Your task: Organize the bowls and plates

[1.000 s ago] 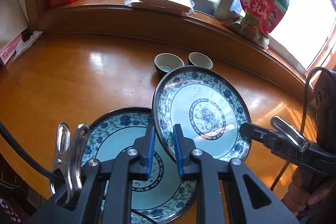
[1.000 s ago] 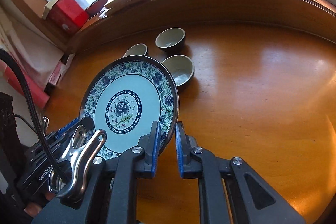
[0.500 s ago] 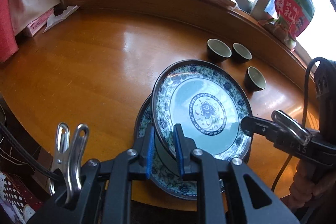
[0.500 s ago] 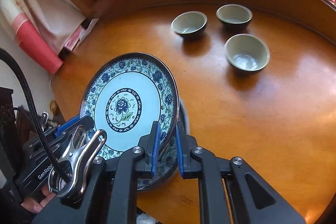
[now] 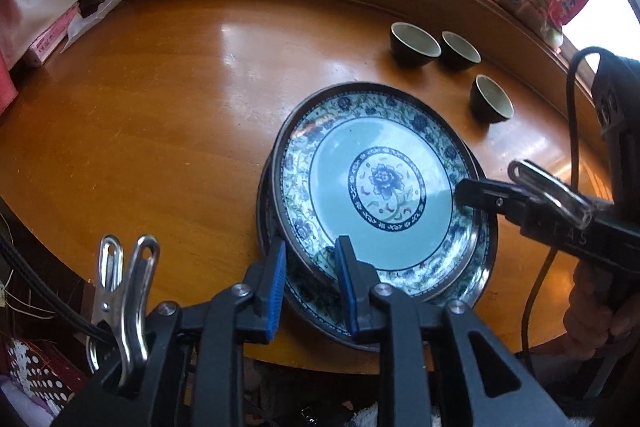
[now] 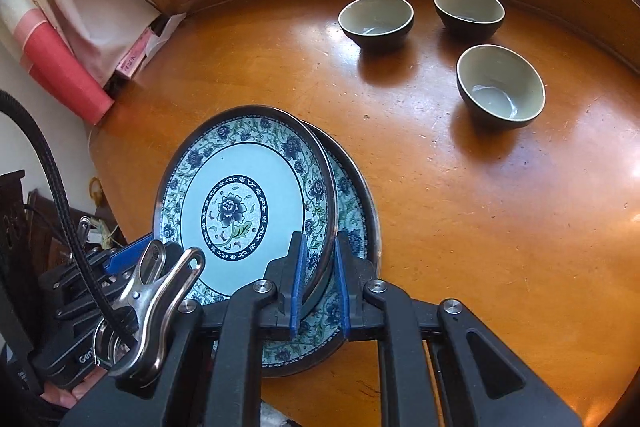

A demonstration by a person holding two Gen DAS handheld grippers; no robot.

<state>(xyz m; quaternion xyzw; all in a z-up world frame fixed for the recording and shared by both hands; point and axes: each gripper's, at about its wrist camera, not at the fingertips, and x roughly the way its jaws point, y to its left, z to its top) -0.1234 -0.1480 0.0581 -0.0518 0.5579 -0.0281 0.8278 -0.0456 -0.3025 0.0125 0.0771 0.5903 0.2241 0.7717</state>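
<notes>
We have the upper plate (image 5: 384, 187) sitting on the lower plate (image 5: 476, 267) near the front edge of the bench (image 5: 160, 107), the 2 nearly nested but the upper one slightly tilted and offset toward the left. The left gripper (image 5: 310, 275) straddles the upper plate's near rim, one blue finger outside the rim and one over the painted border; its fingers are parted a little wider than the rim, so we judge the grip slack or just letting go. The right gripper (image 6: 320, 279) straddles the opposite rim the same way, with a narrow gap showing beside each pad, so we cannot tell whether it bears on the plate at all.

The relation that matters: each rim runs straight between its fingers, edge-on, so both grippers would need to back away along their own axes, outward from the plate's centre, to clear it without dragging it.

3 small bowls (image 6: 376, 19) stand apart from one another at the far side of the bench, well clear of the plates. They lie ahead and to the right, nearer the right gripper, so we judge that hand better placed to gather them.
</notes>
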